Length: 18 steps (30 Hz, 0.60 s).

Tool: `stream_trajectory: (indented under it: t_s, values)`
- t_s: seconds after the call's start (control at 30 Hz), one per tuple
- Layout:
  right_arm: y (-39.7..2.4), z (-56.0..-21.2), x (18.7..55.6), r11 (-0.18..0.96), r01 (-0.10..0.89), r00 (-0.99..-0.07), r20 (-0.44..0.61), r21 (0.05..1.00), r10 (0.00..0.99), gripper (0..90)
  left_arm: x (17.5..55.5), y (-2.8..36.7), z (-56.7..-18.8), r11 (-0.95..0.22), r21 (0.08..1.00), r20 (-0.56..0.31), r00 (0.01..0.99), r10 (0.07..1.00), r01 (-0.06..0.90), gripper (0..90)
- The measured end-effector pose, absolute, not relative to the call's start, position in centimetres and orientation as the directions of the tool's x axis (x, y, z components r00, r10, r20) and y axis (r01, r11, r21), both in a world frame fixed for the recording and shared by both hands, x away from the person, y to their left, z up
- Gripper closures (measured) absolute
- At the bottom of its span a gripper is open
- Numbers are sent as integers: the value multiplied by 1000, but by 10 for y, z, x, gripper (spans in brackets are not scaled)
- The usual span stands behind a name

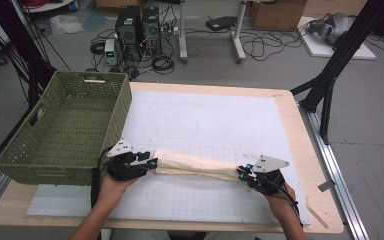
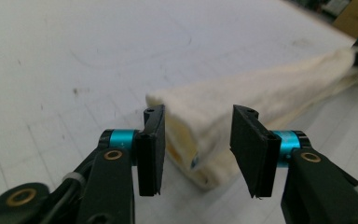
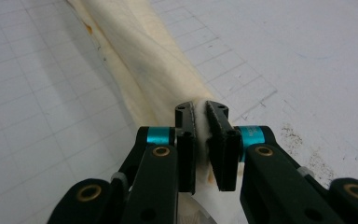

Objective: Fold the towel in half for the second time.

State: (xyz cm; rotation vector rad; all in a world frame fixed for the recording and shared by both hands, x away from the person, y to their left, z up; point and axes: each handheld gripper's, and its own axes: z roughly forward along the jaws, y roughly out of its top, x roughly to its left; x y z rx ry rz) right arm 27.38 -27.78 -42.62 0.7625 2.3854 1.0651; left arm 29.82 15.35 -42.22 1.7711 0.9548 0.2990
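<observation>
A cream cloth, folded into a long narrow band, lies across the white grid mat near the front of the table. My left gripper is at its left end. In the left gripper view the cloth's end sits between the jaws of the left gripper, which stand apart with gaps on both sides. My right gripper is at the right end. In the right gripper view the right gripper is shut on a pinch of the cloth, which stretches away from it.
A green woven basket stands at the table's left side, close behind my left gripper. The wooden table edge runs along the right. Computers, cables and table legs sit on the floor beyond the table.
</observation>
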Motion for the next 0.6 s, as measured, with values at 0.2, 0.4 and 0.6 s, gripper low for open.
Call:
stream_trajectory:
  t_s: [0.2, 0.4, 0.6]
  values:
    - [-276, -427, 272, 580, 303, -772, -162, 756, 614, 793, 302, 150, -407, -94, 904, -239, 673, 700, 418, 530]
    - [-281, -425, 268, 576, 303, -773, -158, 760, 615, 762, 317, 137, -423, -166, 870, -233, 683, 692, 464, 590]
    - [-294, -419, 266, 490, 332, -752, -87, 806, 654, 588, 317, 130, -439, -215, 838, -227, 679, 698, 501, 617]
